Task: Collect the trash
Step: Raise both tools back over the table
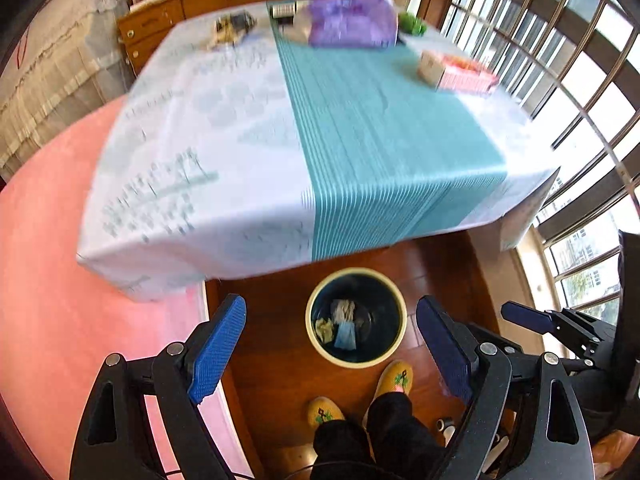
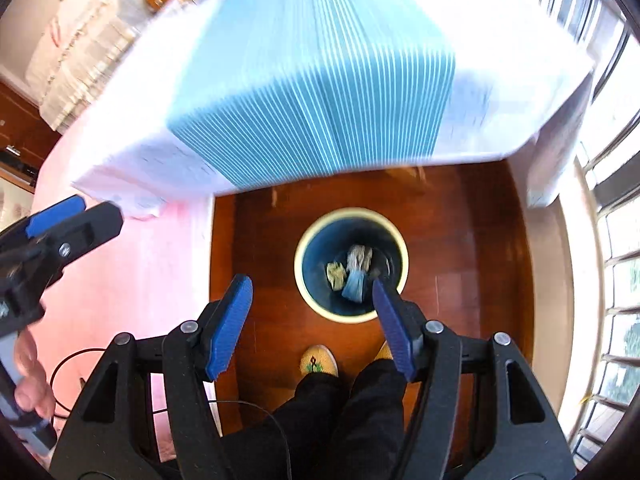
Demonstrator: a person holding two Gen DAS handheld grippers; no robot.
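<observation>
- Left tool (image 1: 332,344): the jaws stand wide apart with nothing between the blue pads; it is released and empty, pointing steeply down toward the floor.
- Right tool (image 2: 312,320): the jaws are likewise spread and empty; it is released. Its right pad overlaps the bin rim in the right wrist view, but whether it touches the rim cannot be told.
- The two tools hang side by side; each shows at the edge of the other's view.
- Waste bin (image 1: 320,344): it stands on the wooden floor directly below and ahead of both tools, just in front of the person's slippers (image 1: 394,378). Crumpled trash (image 1: 340,326) already lies at its bottom.
- Tabletop (image 1: 200,160): it lies beyond the bin, covered with a pale cloth bearing a teal striped band. The near half is bare.
- Remaining items sit at the far edge: a purple packet (image 1: 352,20), a pink-and-tan box (image 1: 456,70) toward the right side, and a dark, blurred cluster (image 1: 232,28) toward the left. Which of these is trash cannot be told.
- Judgement: the coming move turns on reach forward and away from the bin. The box lies nearer the right tool, the dark cluster nearer the left tool, and the packet lies between them with its long axis running across the tabletop.
</observation>
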